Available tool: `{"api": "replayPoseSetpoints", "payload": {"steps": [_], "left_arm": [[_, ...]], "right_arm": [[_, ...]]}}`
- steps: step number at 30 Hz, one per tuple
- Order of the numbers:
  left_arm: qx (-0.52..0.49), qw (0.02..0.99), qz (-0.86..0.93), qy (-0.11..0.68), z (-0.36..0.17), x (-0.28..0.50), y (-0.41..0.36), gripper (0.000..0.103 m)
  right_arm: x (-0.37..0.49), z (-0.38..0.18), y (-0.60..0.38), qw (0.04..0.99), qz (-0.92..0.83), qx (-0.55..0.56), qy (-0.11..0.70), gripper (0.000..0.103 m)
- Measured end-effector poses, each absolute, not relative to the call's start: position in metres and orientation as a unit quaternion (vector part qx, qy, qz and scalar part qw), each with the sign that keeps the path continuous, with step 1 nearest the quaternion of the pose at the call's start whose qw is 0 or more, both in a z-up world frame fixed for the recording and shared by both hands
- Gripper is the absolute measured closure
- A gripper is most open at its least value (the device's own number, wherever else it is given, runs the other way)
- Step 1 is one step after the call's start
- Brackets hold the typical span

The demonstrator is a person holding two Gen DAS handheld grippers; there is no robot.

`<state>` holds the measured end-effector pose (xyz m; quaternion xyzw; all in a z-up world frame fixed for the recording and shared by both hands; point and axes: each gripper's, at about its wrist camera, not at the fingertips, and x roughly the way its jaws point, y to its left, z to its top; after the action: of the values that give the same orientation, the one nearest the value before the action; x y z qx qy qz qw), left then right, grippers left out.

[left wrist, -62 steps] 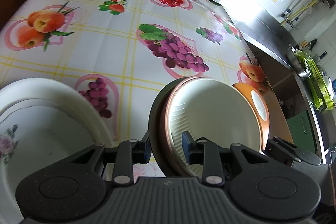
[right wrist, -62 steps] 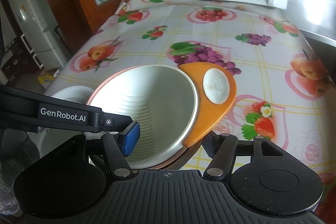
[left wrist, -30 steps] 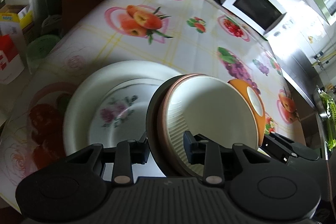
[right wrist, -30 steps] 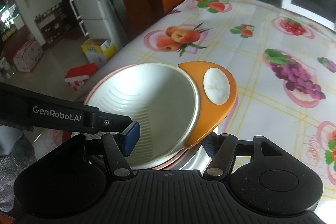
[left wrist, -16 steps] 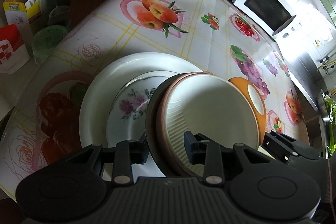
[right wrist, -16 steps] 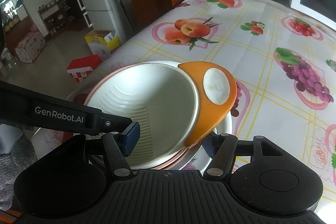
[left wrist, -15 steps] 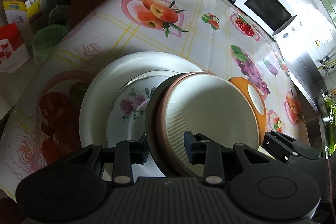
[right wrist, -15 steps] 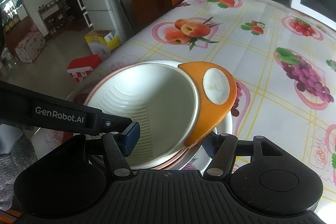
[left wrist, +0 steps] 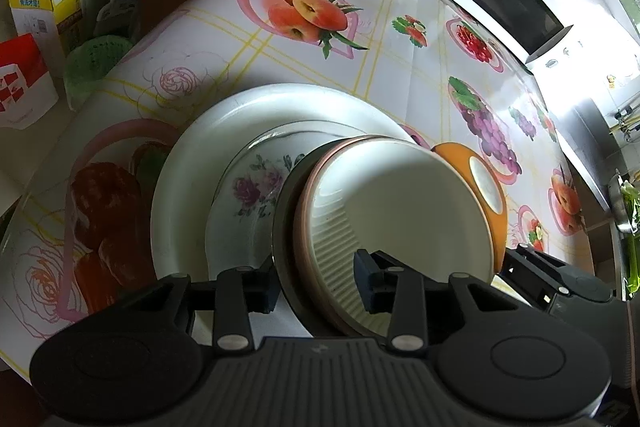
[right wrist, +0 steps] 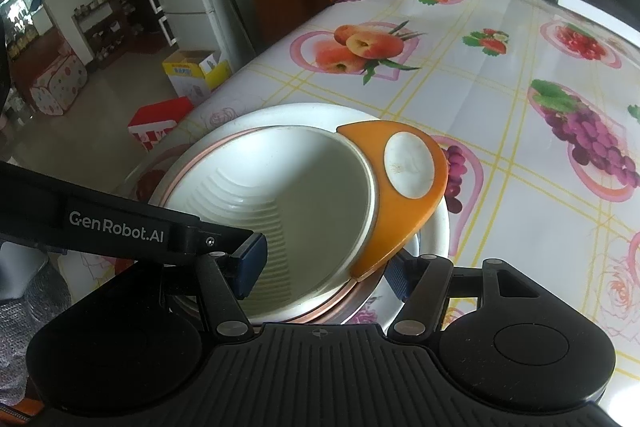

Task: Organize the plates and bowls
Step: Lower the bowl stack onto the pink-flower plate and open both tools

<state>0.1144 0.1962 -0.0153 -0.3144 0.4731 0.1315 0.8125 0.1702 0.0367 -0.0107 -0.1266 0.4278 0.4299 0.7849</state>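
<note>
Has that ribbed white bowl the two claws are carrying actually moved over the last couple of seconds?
Yes. The ribbed bowl has travelled from over the grape print to above the flowered plate near the table's edge.

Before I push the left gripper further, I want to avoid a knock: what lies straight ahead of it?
The left gripper already clamps the stacked bowls. Beyond their rim, probably the orange lid, then tablecloth; depth is unclear.

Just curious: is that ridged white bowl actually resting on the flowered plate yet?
Cannot tell. In the left wrist view the ridged bowl overlaps the flowered plate, hiding any gap.
</note>
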Motion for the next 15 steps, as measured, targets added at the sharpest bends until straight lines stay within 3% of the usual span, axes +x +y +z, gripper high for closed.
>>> {"api": "replayPoseSetpoints", "payload": {"steps": [7, 10, 12, 15], "left_arm": [[-0.305, 0.817, 0.132, 0.471, -0.015, 0.116, 0.193, 0.062], [-0.301, 0.821, 0.133, 0.467, -0.013, 0.115, 0.193, 0.053], [-0.297, 0.824, 0.134, 0.463, -0.011, 0.114, 0.193, 0.042], [-0.289, 0.829, 0.134, 0.459, -0.009, 0.113, 0.191, 0.036]], "right_arm": [[0.171, -0.009, 0.036, 0.792, 0.428, -0.129, 0.417, 0.039], [0.172, -0.008, 0.033, 0.795, 0.423, -0.127, 0.416, 0.039], [0.173, -0.008, 0.031, 0.797, 0.421, -0.124, 0.416, 0.038], [0.172, -0.007, 0.027, 0.799, 0.419, -0.12, 0.413, 0.036]]}}
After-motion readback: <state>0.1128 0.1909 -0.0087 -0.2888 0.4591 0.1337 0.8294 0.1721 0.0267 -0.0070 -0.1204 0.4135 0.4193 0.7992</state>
